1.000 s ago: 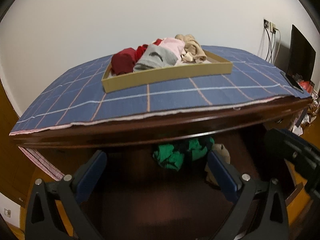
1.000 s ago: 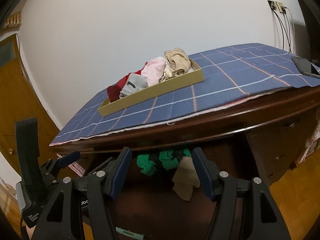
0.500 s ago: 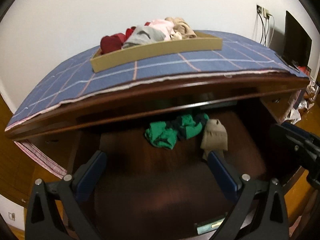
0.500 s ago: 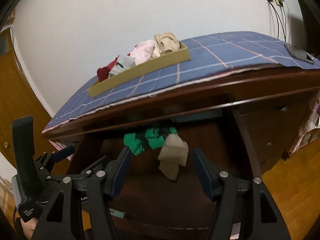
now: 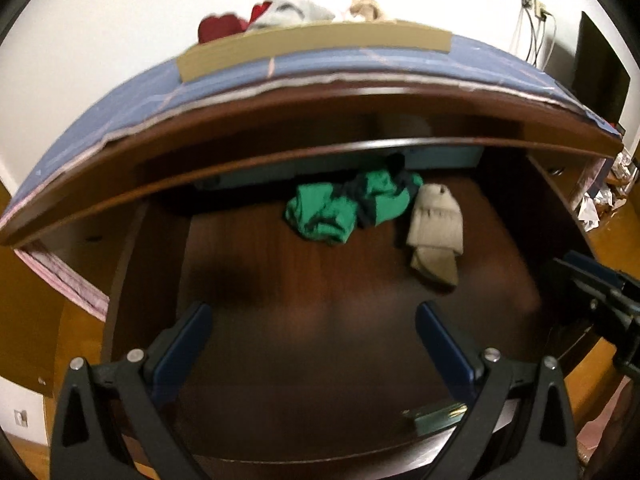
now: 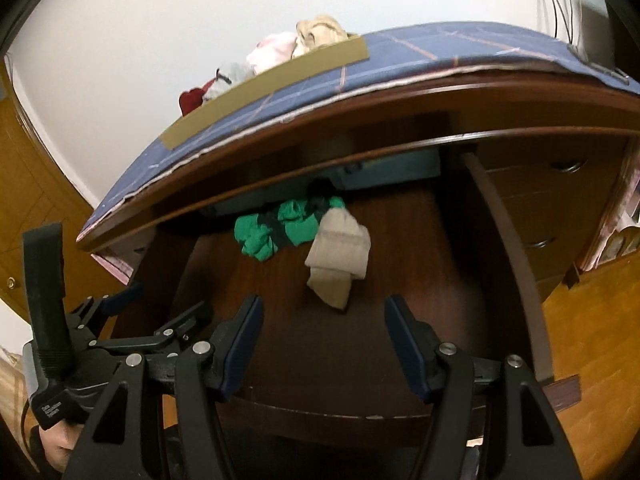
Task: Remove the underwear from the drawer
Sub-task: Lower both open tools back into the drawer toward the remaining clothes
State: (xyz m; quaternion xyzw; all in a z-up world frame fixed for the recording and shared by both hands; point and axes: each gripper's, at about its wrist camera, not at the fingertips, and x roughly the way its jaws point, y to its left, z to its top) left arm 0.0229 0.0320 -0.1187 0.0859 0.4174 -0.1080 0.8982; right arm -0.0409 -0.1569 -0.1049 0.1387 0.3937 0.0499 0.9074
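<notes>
A dark wooden drawer [image 5: 280, 352] [image 6: 516, 264] is pulled out below the desk top. At its back lie a crumpled green and dark underwear [image 5: 352, 208] [image 6: 284, 230] and, just right of it, a folded beige underwear [image 5: 434, 232] [image 6: 340, 254]. My left gripper [image 5: 314, 316] hangs open over the drawer's front half, nothing between its blue pads. My right gripper [image 6: 324, 312] is open too, just short of the beige piece, and its blue tip [image 5: 592, 276] shows at the right edge of the left wrist view. The left gripper's body [image 6: 120, 340] appears at lower left in the right wrist view.
On the desk's blue checked cloth [image 5: 360, 64] [image 6: 420, 52] stands a cardboard tray [image 5: 312, 46] [image 6: 272, 84] with several folded clothes. The desk edge overhangs the drawer's back. Smaller drawers [image 6: 540, 216] are at the right, cables and a dark screen [image 5: 600, 76] at the far right.
Both grippers have sunk and tipped downward toward the drawer. The drawer's inside and both garments now show in full, and the desk top has slid up in the views.
</notes>
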